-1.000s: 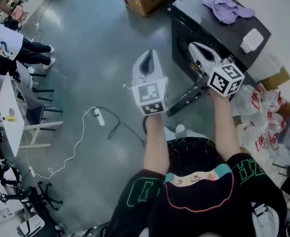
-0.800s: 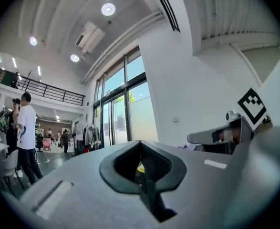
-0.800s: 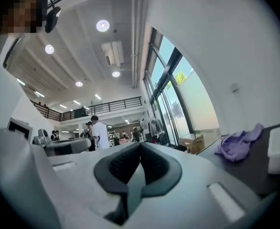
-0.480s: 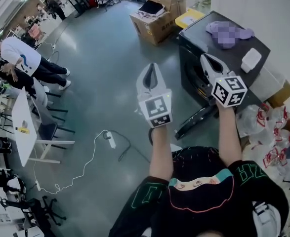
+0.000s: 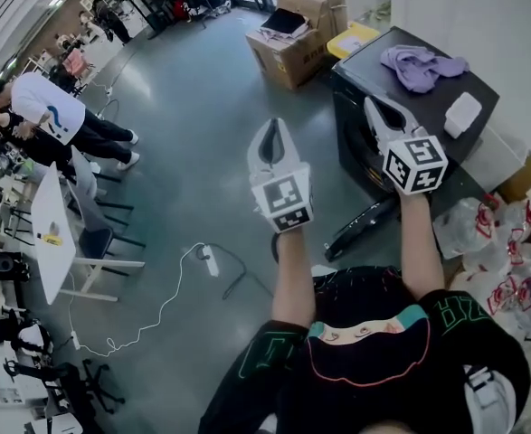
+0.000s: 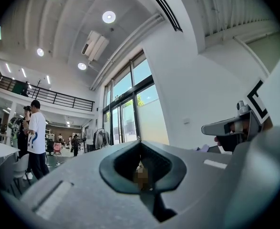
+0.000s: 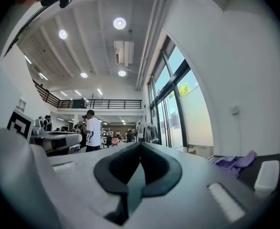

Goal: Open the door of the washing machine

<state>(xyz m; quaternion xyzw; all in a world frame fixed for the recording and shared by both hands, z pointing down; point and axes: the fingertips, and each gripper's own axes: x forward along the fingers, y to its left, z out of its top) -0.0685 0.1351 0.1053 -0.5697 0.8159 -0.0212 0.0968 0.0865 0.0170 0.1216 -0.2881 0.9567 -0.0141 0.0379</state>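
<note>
The black washing machine (image 5: 428, 107) stands at the upper right of the head view. Its round door (image 5: 363, 226) hangs open, low in front of the drum opening (image 5: 355, 152). A purple cloth (image 5: 421, 65) and a white box (image 5: 462, 113) lie on its top; both also show in the right gripper view, the cloth (image 7: 236, 162) and the box (image 7: 267, 174). My left gripper (image 5: 270, 129) is raised over the floor left of the machine, shut and empty (image 6: 140, 143). My right gripper (image 5: 374, 107) is held up in front of the machine's face, shut and empty (image 7: 140, 145).
Cardboard boxes (image 5: 294, 45) sit behind the machine. A power strip with a white cable (image 5: 207, 260) lies on the grey floor. A white table and chairs (image 5: 50, 233) stand at the left, with people (image 5: 43, 116) beyond. Plastic bags (image 5: 487, 233) are piled at the right.
Both grippers have risen, away from the open door and up in front of me, still shut. The head view has tilted up and shows more of the room.
</note>
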